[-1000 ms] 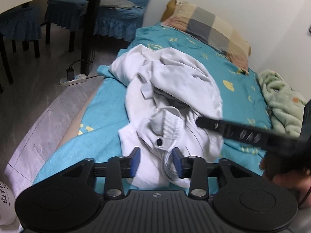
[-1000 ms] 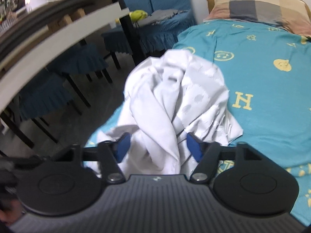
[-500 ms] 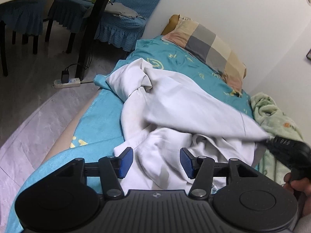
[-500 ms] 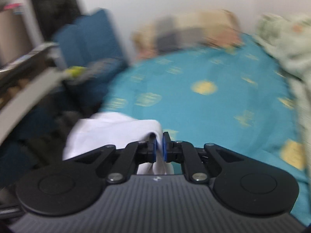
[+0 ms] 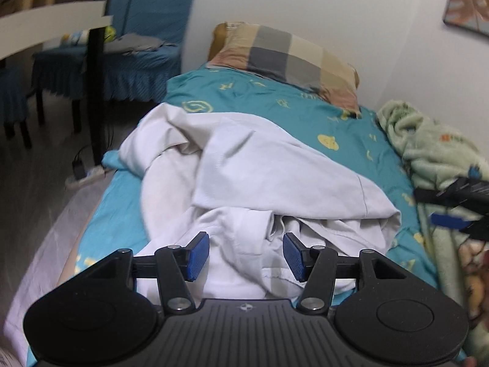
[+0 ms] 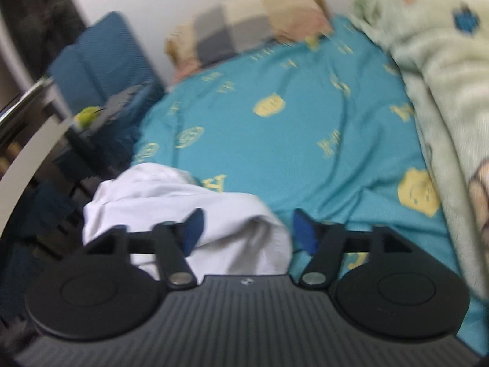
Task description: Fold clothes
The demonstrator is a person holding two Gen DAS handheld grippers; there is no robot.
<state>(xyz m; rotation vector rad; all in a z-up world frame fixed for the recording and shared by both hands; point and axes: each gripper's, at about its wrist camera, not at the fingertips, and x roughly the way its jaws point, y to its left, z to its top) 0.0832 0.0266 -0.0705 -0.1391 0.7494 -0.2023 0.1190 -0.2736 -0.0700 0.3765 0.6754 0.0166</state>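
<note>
Meanwhile, a crumpled white cotton garment (image 5: 259, 177) lies heaped on the teal patterned bedsheet (image 5: 351, 128).
Both the left gripper (image 5: 246, 255) and right gripper (image 6: 247, 231) hover over it, jaws apart, gripping nothing; the right's have just been opening.

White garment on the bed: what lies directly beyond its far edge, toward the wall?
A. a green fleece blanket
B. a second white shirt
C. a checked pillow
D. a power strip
C: in the left wrist view the checked pillow sits at the head of the teal sheet, past the white garment.
</note>
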